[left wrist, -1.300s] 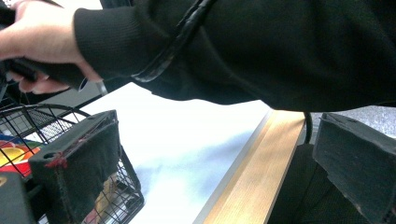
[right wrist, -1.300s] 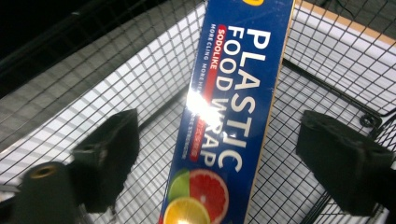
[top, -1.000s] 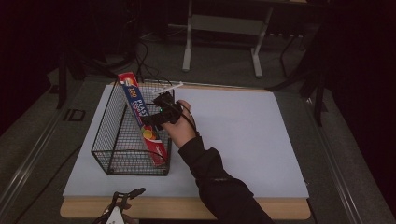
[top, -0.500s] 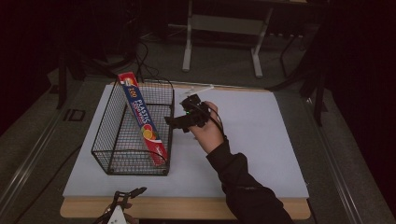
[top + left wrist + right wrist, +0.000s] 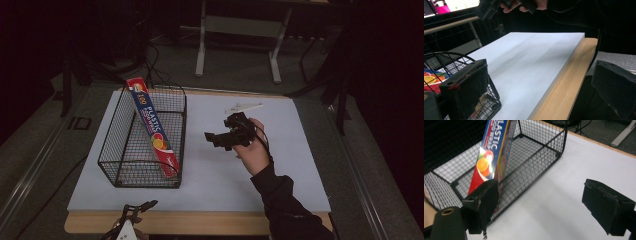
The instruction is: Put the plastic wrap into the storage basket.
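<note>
My right gripper (image 5: 212, 139) hangs over the white table (image 5: 280, 170) just right of the wire basket (image 5: 116, 168), jaws wide apart and empty, while the plastic wrap box (image 5: 152, 127) leans inside the basket, its top end propped on the far rim and its low end at the near right corner. My left gripper (image 5: 136, 214) waits at the near table edge, its jaws also spread on nothing. To finish well, I judge I should keep the right one clear of the wire, since a snag could tip the leaning box.
</note>
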Tool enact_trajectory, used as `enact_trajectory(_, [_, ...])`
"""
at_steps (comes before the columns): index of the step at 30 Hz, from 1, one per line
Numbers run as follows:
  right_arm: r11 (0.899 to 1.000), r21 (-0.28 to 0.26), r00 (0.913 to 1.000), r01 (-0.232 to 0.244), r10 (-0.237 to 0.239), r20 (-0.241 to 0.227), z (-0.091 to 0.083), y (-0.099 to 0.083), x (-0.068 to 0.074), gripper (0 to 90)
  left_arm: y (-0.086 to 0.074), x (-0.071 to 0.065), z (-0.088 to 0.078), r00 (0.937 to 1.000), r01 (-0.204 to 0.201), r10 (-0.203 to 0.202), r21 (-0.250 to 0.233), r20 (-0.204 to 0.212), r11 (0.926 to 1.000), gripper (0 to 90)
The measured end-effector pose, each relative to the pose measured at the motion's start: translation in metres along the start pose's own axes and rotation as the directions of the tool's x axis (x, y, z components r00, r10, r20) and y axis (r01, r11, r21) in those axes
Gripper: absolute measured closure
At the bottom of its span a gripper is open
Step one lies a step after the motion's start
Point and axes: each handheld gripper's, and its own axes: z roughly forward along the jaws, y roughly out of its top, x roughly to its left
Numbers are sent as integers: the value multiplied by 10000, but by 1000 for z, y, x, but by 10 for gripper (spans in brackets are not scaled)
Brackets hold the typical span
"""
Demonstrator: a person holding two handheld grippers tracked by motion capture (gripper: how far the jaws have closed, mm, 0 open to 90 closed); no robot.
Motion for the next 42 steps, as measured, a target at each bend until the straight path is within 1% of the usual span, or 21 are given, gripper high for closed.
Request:
enact_trajectory(2, [10000,84,10000,30,-30,-21,-3,-6,-3,142,0,0,0,10000,-15,15,5,5,10000,14])
enact_trajectory(7, [9999,-111,9999,-57,56,-134,-13,-19,-6,142,0,0,1,10000,-13,13,7,23,10000,15])
enact_trajectory(11, [9996,-188,9997,210,-212,-86,-21,-30,-6,141,0,-1,1,10000,43,-43,-12,21,10000,14])
enact_trajectory(13, [9994,-224,9996,269,-271,-64,-25,-36,-7,141,0,-1,1,10000,8,-8,-16,23,10000,15])
enact_trajectory(15, [9994,-286,9997,204,-208,-119,-29,-43,-8,141,0,-1,1,10000,10,-10,9,40,10000,15])
enact_trajectory(20, [9999,-145,9998,65,-68,-211,-34,-63,-13,141,0,-1,1,10000,10,-10,12,49,10000,15])
enact_trajectory(24, [9997,-255,9997,-64,58,-217,-40,-78,-18,141,0,-1,1,10000,-9,9,43,46,10000,15])
enact_trajectory(25, [9996,-248,9997,-160,155,-207,-41,-83,-19,142,0,-2,2,10000,-10,10,46,49,10000,14])
enact_trajectory(29, [9992,-293,9996,-268,269,17,-44,-99,-23,143,0,-2,2,10000,-41,40,73,57,10000,15])
enact_trajectory(32, [9988,-169,9990,-449,450,34,-46,-110,-28,144,0,-2,2,10000,-25,25,78,62,10000,15])
enact_trajectory(35, [9990,15,9987,-447,447,231,-48,-120,-32,146,0,-2,2,10000,-34,33,89,58,10000,14])
enact_trajectory(37, [9986,49,9983,-532,531,255,-50,-126,-34,146,0,-2,2,10000,-43,43,103,59,9999,15])
enact_trajectory(38, [9982,52,9979,-601,600,239,-51,-130,-35,146,0,-2,2,10000,-61,61,110,63,9999,14])
enact_trajectory(42, [9979,205,9977,-610,604,311,-52,-141,-33,145,0,-2,3,10000,-62,61,121,71,9999,15])
